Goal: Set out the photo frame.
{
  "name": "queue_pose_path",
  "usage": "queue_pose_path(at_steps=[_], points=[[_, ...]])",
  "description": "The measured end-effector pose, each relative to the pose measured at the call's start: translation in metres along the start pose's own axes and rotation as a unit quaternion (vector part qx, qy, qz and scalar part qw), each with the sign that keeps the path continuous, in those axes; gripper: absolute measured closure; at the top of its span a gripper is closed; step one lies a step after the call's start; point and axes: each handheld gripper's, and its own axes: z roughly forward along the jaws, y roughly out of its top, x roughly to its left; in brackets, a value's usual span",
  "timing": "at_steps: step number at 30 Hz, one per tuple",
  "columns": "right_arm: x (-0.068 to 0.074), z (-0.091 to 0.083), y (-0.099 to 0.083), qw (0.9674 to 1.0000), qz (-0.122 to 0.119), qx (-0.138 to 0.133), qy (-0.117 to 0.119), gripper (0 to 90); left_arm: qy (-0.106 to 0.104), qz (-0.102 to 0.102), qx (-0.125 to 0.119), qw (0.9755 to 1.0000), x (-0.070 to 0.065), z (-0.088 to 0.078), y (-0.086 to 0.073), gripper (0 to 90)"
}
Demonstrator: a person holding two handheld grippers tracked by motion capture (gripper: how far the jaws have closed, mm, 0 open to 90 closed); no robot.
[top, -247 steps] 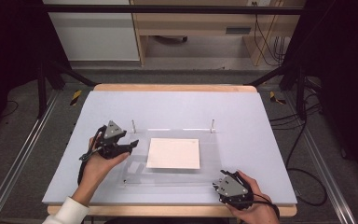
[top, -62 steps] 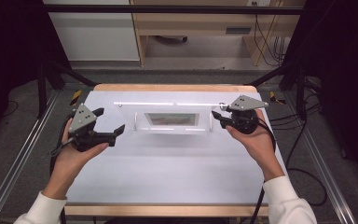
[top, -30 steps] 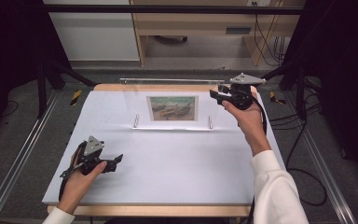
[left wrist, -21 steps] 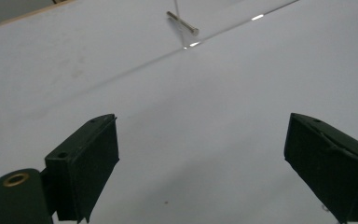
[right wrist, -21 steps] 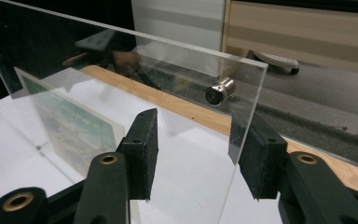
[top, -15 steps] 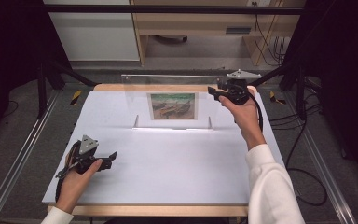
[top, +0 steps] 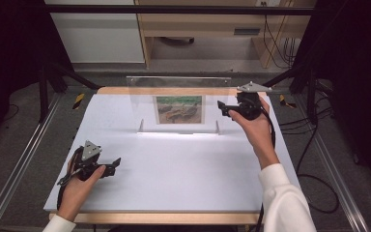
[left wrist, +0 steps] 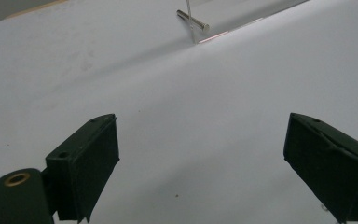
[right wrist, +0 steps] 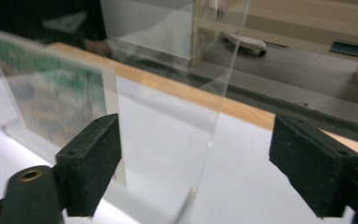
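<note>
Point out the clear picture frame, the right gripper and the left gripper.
clear picture frame (top: 178,108): high view, on the printed picture inside the upright clear panel.
right gripper (top: 223,108): high view, between its open fingertips beside the frame's edge.
left gripper (top: 114,165): high view, between its fingertips above the table.

I see the clear acrylic picture frame (top: 179,104) standing upright on its two metal peg feet, its bird picture (top: 179,109) facing me, its right edge just left of my right gripper (top: 223,108) and passing between that gripper's wide-spread jaws without touching either pad.
</note>
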Motion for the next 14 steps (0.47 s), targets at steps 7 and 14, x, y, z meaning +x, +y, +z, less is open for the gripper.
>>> queue_pose_path(at_steps=[7,14], points=[[0.016,-0.025,-0.052,0.9994,-0.002,0.029,-0.017,12.4,0.003,0.001,0.005,1.0,-0.001,0.002,-0.002,9.0],[0.033,-0.043,-0.122,0.9978,0.003,0.065,-0.011,9.5,-0.003,-0.006,0.007,1.0,0.001,0.004,-0.004,7.5]])
